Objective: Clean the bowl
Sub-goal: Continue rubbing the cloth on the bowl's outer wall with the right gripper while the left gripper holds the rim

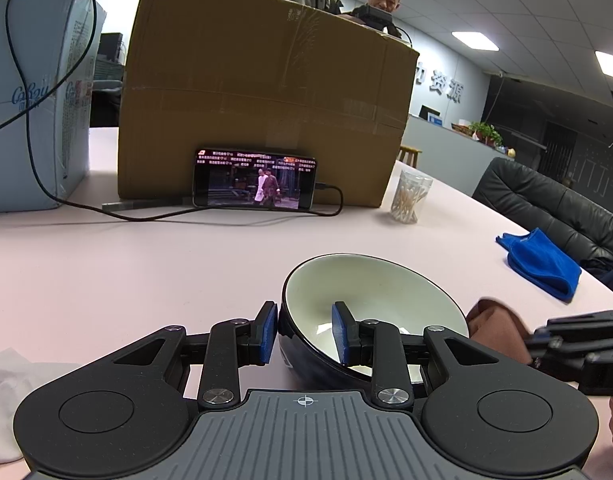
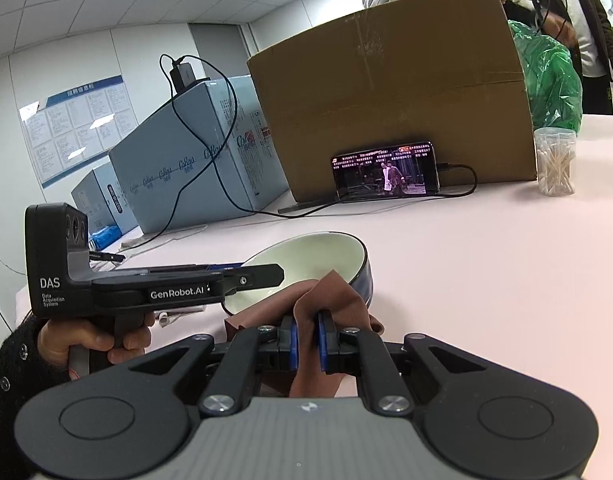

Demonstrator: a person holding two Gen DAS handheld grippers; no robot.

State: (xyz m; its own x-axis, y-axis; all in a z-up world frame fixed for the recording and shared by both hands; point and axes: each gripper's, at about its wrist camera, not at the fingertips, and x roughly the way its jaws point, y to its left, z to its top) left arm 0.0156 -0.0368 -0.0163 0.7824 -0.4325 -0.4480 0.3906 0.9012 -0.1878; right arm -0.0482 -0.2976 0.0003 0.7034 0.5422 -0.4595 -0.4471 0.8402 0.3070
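A bowl [image 1: 370, 292], dark outside and white inside, sits tilted on the pink table. My left gripper [image 1: 304, 334] is shut on the bowl's near rim, one pad outside, one inside. The bowl also shows in the right wrist view [image 2: 306, 260]. My right gripper [image 2: 306, 340] is shut on a brown cloth [image 2: 330, 296] and holds it at the bowl's near right rim. The brown cloth shows in the left wrist view [image 1: 494, 324] just right of the bowl, with the right gripper [image 1: 546, 344] behind it.
A large cardboard box [image 1: 266, 92] stands at the back with a phone [image 1: 254, 178] propped against it on a cable. A pale blue carton [image 1: 34, 96] is at the left. A cotton swab jar [image 1: 408, 196], a blue cloth [image 1: 542, 262] and a white tissue [image 1: 2, 388] lie around.
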